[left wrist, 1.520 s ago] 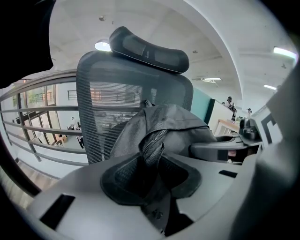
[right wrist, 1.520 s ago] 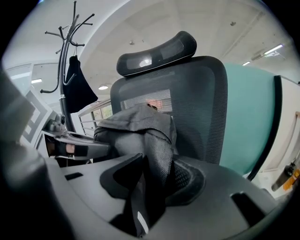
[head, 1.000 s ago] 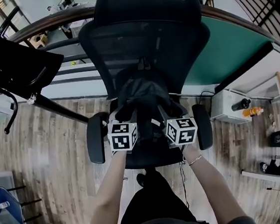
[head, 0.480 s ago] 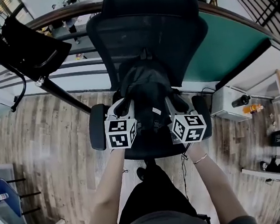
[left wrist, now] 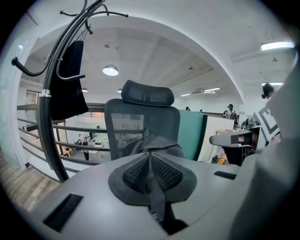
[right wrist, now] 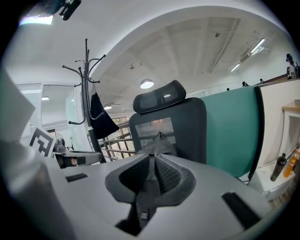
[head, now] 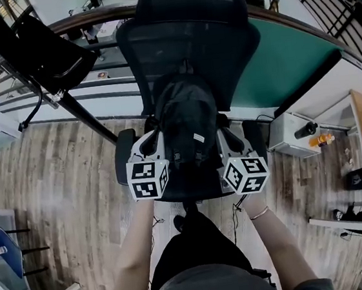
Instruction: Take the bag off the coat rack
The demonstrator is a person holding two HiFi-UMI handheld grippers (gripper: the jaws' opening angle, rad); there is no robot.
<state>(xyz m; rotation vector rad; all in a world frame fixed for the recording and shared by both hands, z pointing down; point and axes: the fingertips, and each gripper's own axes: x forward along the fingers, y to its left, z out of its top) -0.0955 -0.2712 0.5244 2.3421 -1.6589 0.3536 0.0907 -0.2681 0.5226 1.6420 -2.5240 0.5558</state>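
**Operator:** What am I holding, and how do I handle it?

**Coach:** Your left gripper (left wrist: 151, 172) has just been closing. Its jaws are now pinched together on a dark strap (left wrist: 157, 201) of the black backpack (head: 186, 124). Your right gripper (right wrist: 152, 174) has just been closing too, and its jaws are nipped onto the buckled strap (right wrist: 145, 199). The pack sits on the office chair (head: 188, 36), leaning on the backrest, between your two grippers and just ahead of them.

I'd say you're lifting it. Keep both hands level so the load is shared and neither strap slides through the pads. Bring it straight up until it's free of the seat before you swing it anywhere.

**Operator:** And the bag on the rack?

**Coach:** The coat rack (head: 65, 99) stands off to your left, past the chair and well apart from both grippers. A dark bag (head: 50, 55) hangs from one of its hooks. From here I can't be sure it's a bag rather than a garment. Neither gripper touches it, and both are occupied.

You'd need to free at least one gripper first. Then lift the hanging loop up over the hook tip rather than tugging outward, which could rock the rack.
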